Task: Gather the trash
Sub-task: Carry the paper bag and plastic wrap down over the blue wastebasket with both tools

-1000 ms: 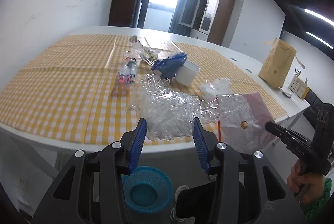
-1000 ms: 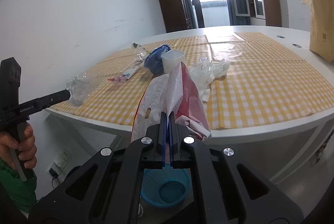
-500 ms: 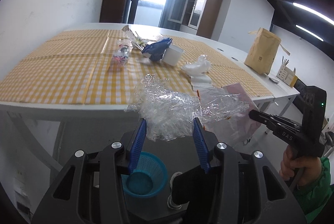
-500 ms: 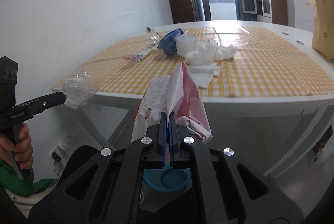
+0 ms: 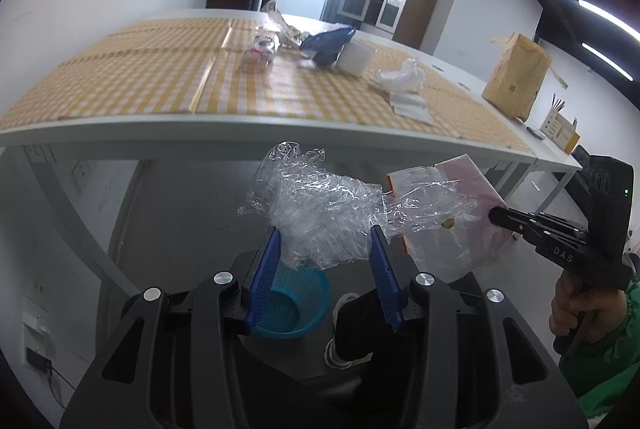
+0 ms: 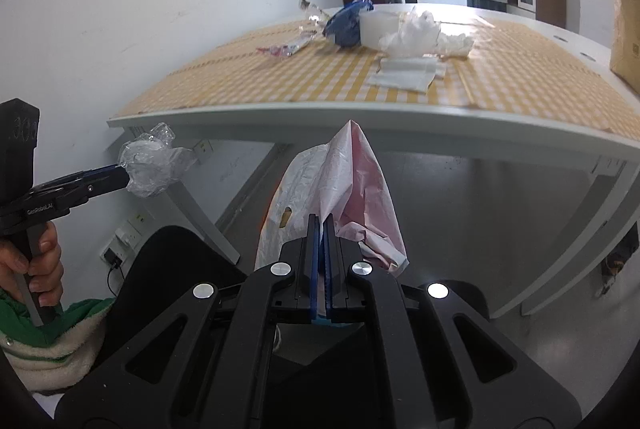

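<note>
Left gripper (image 5: pixel 325 249) fingers (image 5: pixel 267 269) partly apart, clamping crumpled clear plastic wrap (image 5: pixel 320 205) below the worktop (image 5: pixel 120 127) edge, above a blue basket (image 5: pixel 294 309) on the floor, right gripper (image 6: pixel 319 229) fingers pressed together on a pink-and-white plastic bag (image 6: pixel 344 181), more litter on the checked cloth.

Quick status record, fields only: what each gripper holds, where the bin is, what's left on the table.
left gripper: closed on crumpled clear plastic wrap, off the table, above the bin
right gripper: shut on pink-and-white plastic bag
bin: blue basket on the floor, below the left gripper
left on table: blue wrapper, white cup, white crumpled plastic, napkins, small bottle
</note>
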The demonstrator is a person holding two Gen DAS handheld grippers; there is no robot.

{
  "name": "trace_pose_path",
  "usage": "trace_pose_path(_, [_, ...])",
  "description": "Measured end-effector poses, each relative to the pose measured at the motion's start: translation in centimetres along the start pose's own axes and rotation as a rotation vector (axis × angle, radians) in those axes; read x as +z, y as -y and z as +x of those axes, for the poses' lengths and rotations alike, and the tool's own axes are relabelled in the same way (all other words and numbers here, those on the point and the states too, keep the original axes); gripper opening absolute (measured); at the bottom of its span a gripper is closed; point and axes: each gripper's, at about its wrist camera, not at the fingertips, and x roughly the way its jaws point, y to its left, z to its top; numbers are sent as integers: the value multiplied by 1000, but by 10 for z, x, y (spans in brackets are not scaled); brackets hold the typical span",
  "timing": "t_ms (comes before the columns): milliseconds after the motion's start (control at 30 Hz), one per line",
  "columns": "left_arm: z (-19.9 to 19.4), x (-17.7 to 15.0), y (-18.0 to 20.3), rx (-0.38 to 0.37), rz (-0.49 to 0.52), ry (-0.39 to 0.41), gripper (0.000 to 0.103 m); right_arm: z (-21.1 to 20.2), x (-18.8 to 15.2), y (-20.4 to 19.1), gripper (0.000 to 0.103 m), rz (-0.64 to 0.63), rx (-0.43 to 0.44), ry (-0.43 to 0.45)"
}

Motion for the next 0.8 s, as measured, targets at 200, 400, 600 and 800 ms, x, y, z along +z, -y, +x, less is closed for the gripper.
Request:
trace_pose_path(200, [29,-13,-5,-11,-12,-70,44,30,-13,-5,1,-9,8,-70])
trace_pose_path(400, [56,-28,-17,-2,-52,-93,45,69,-30,-4,1,9,17,-152])
trace_pose_path(600, [85,-41,-27,14,-68,-156,45,107,-45,1,1,40,30,-220])
trace_pose_path(800, [115,-53,-37,30,-90,-226,45,146,-58,6,1,67,25,-287])
